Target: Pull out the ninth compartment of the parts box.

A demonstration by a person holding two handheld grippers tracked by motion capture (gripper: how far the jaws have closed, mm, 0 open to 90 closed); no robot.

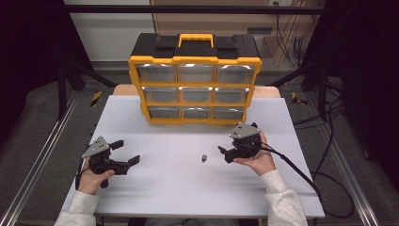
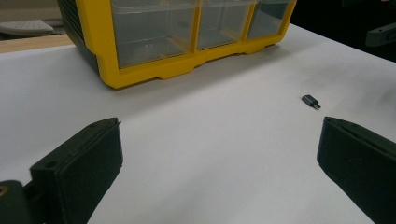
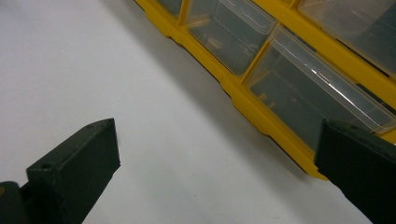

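While jaws gape wide | left gripper [image 1: 126,151], right gripper [image 1: 225,154] hold nothing (adapter [image 1: 204,157] lies between).

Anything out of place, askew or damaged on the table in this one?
Only one thing stands out: a small dark adapter lies loose on the white table, apart from the yellow drawer organizer, whose drawers all look shut. It sits between the left gripper and right gripper, both open and touching nothing. No spill or damage shows.

A yellow frame, black top and clear drawers are shown on the organizer [image 1: 195,80]; the worktop [image 1: 188,188] is white, the small adapter [image 1: 204,157] dark grey.
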